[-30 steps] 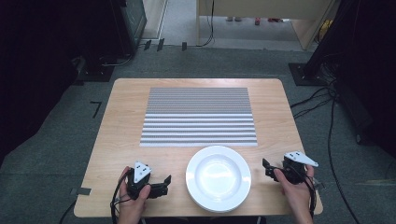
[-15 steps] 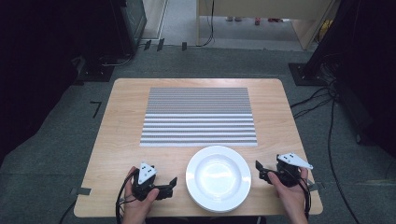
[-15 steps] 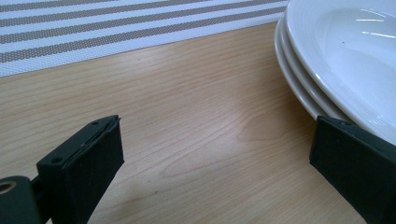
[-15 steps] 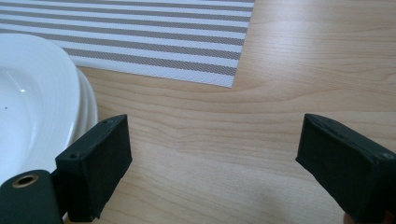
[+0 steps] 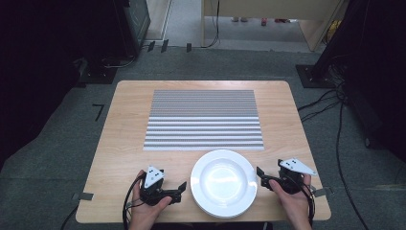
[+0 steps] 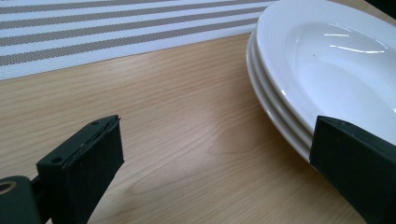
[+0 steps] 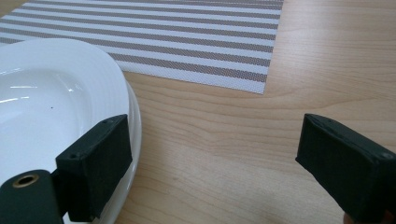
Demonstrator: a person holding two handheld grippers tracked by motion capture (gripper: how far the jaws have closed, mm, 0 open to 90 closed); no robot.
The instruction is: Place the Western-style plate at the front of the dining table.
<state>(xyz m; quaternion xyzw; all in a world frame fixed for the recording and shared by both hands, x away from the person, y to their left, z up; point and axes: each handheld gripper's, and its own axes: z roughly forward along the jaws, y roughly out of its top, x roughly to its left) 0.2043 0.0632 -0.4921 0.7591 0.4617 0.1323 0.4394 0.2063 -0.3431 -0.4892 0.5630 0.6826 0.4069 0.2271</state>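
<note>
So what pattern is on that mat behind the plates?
The mat has grey and white stripes running across it, clearest in the high view.

Striped placemat [image 5: 204, 120] mid-table, wooden table [image 5: 124, 143], grey carpet [image 5: 57, 163], floor cables [image 5: 335, 139]

Stack of plates [image 6: 327, 70]: right side cut off by the frame edge in the left gripper view; number of plates uncertain, three rims at least. In the right gripper view its left part runs out of frame. Striped mat [image 7: 187, 37] cropped at top in both gripper views.
</note>
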